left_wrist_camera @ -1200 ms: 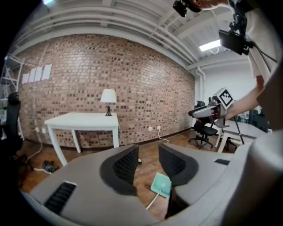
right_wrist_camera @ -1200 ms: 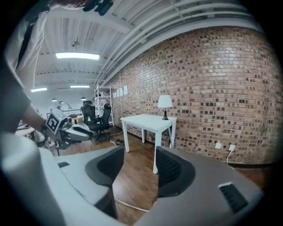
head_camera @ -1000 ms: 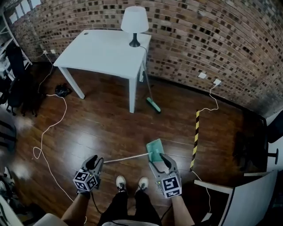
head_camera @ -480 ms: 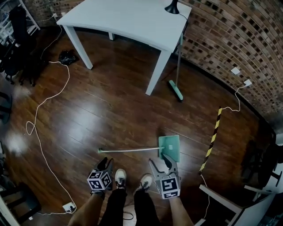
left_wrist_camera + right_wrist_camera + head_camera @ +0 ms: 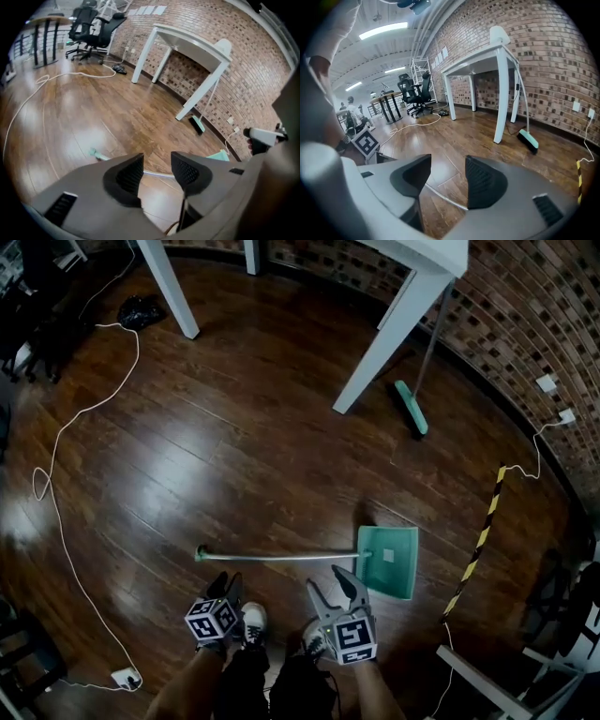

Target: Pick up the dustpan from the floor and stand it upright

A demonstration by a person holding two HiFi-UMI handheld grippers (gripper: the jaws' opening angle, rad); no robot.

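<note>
Head view, from the left: the left gripper hangs near the free end of the handle. Its jaws have just been opening and nothing is between them. The dustpan lies flat on the floor, with the right gripper beside it, also agape and empty. It looks light, stiff and slick, so the thin handle seems the best hold. The right gripper view shows only a stretch of the handle, never the scoop.

no readable text, labels or numbers
</note>
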